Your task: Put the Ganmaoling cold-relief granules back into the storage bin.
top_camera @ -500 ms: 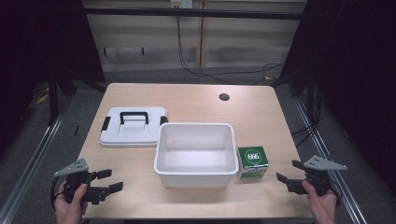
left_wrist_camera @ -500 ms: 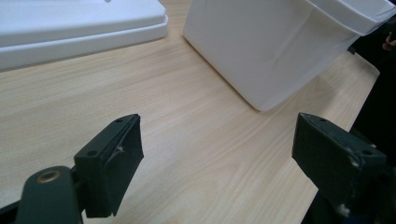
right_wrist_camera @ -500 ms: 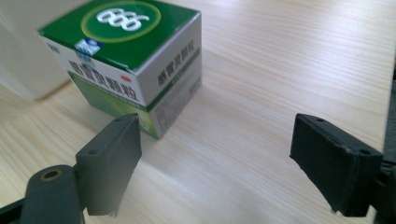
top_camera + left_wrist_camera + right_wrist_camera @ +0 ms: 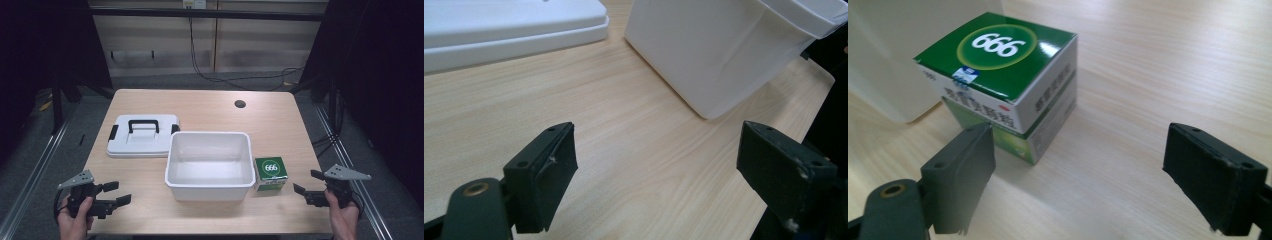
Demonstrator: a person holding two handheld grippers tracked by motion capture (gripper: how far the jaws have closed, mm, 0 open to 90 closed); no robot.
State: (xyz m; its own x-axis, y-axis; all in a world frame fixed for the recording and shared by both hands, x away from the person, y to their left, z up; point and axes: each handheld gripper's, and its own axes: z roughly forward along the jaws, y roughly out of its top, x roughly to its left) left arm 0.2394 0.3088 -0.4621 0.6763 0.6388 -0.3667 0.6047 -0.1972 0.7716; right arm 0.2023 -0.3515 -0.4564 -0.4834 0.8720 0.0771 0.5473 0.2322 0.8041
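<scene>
Start of the approach to the green box. The right gripper [image 4: 309, 188] stood at the near right corner of the counter [image 4: 200, 105], held in the person's right hand [image 4: 342, 215], its jaws spread wide and pinching nothing. The green box [image 4: 270, 173], marked 666 on its top face, sat upright on the counter just beside the right wall of the white bin [image 4: 209, 165]; whether the two touched could not be told. In the right gripper view the box [image 4: 1003, 80] lay ahead of the spread jaws and toward the left one, apart from both, with the pale wall of the bin [image 4: 908, 55] behind it. The left gripper [image 4: 114, 194] rested low at the near left corner in the left hand [image 4: 75, 220], its jaws likewise spread and empty; its own view looked across bare wood toward a corner of the bin [image 4: 719, 55] and the edge of the white lid [image 4: 509, 30]. That lid [image 4: 142, 136], with its black handle [image 4: 143, 124] uppermost, lay flat to the left of the bin, close beside it. The bin stood open and appeared empty.

Judged step: reaching for the box, no grasp yet made. The next move would probably call for the right gripper to advance and shift slightly so that the box sat centred between the jaws, which would then close on two opposite side faces. Clearance on the bin side looked tight, so a grip across the near and far faces might be easier.
</scene>
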